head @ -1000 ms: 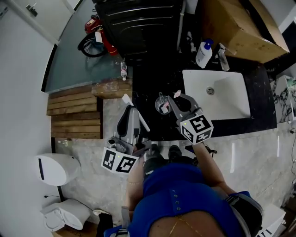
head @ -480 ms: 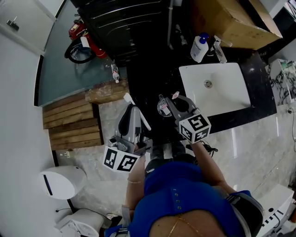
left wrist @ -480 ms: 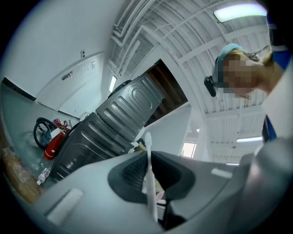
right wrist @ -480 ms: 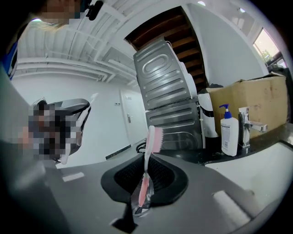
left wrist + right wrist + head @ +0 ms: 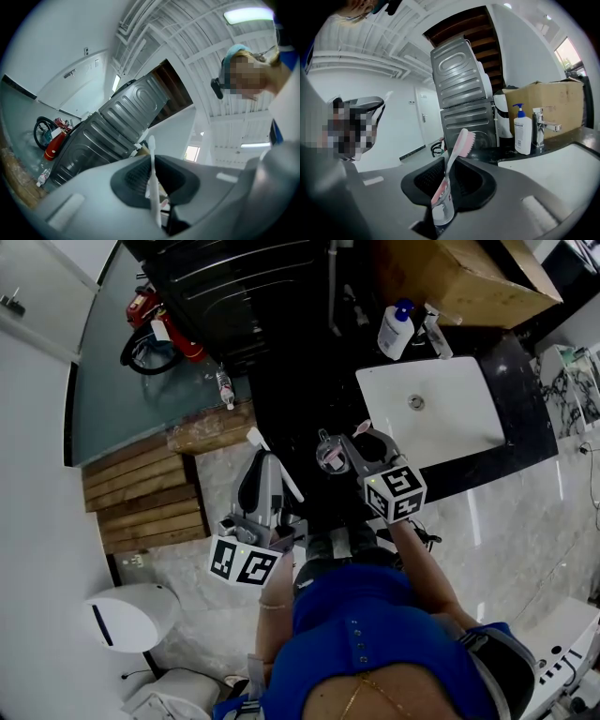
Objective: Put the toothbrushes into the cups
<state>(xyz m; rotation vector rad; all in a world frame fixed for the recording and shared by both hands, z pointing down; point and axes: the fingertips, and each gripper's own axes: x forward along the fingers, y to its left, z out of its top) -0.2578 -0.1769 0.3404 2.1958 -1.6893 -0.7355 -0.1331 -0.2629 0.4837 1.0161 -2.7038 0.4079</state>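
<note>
Right gripper [image 5: 446,186] jaws pinch pink toothbrush [image 5: 459,150] upright, clear cup [image 5: 443,212] directly beneath; your left gripper [image 5: 153,188] jaws clamp white toothbrush [image 5: 152,161].

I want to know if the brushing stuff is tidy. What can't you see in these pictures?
1. Bottom end of the white plastic toothbrush: left gripper view, hidden behind the left tool's grey body.
2. Base of the clear plastic cup: right gripper view, hidden by the right tool, so how deep the pink toothbrush sits is unclear.
3. Label on the white pump bottle: too small.
</note>
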